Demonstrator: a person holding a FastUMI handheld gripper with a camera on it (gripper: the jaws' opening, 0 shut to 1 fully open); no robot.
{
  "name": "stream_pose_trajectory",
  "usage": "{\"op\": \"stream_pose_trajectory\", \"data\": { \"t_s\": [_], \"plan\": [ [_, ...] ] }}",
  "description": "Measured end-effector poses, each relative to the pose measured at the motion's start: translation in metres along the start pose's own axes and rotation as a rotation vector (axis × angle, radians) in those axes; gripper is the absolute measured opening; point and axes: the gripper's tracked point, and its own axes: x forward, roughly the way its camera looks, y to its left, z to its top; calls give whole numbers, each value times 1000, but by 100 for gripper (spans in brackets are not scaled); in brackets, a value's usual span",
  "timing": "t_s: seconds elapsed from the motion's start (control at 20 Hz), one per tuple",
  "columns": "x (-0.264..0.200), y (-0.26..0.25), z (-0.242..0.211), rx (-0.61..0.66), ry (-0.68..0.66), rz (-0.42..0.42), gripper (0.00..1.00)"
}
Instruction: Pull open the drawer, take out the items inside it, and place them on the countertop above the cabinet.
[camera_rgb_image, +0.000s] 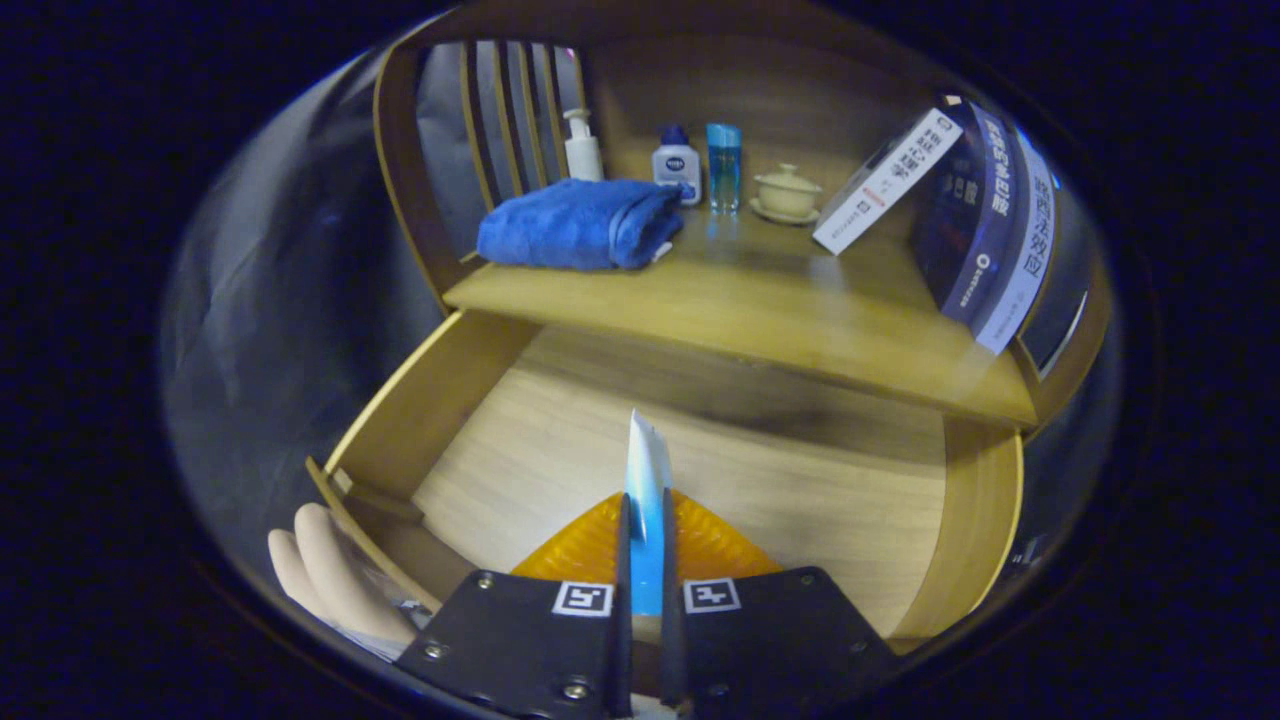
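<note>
Hand-held gripper clamped on a thin blue-and-white packet, which stands edge-on between both fingers above the open drawer. Beyond it, the countertop carries a folded blue towel at its left edge and leaning books at its right.

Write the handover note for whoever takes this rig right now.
Gripper: shut on a thin blue-and-white packet, held upright between the fingers, above the drawer.
Drawer: pulled open; its visible floor is bare.
Countertop: holds a blue towel, bottles, a lidded cup and books.
A hand rests at the drawer's front corner.
Left: set the packet on the countertop.
</note>
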Motion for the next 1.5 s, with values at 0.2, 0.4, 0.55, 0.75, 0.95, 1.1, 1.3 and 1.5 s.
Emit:
{"op": "stream_pose_trajectory", "data": {
  "t_s": [0.2, 0.4, 0.55, 0.75, 0.95, 1.1, 1.3, 1.5],
  "plan": [
    [-26, 3, 26, -37, -76, -4, 12],
    [-12, -4, 9, -127, -15, -43, 12],
    [13, -4, -21, -196, 92, -54, 44],
    [43, 18, -53, -233, 204, -6, 89],
    [59, 24, -70, -230, 314, -4, 97],
    [72, 26, -83, -225, 395, -7, 97],
    [77, 29, -93, -227, 441, -17, 94],
    [78, 36, -100, -224, 462, 31, 64]
  ]
}}
